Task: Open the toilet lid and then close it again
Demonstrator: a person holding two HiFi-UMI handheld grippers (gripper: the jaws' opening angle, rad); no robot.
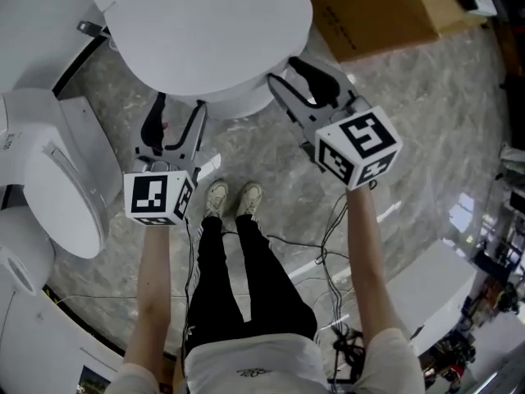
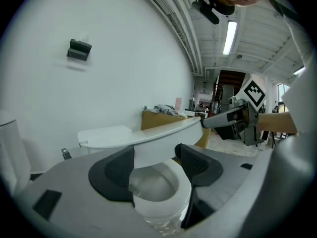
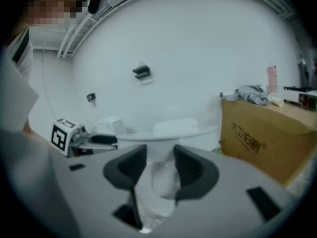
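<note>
Cardboard box, marble floor, white wall

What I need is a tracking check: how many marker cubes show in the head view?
2. One marker cube is on the left gripper, picture left; the other marker cube is on the right gripper, picture right. None seems hidden.

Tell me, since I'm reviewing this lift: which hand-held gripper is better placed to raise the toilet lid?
Probably right: the right hand-held gripper reaches under the front rim of the tilted lid, its tip meeting it. The left hand-held gripper only nears the rim, open.
</note>
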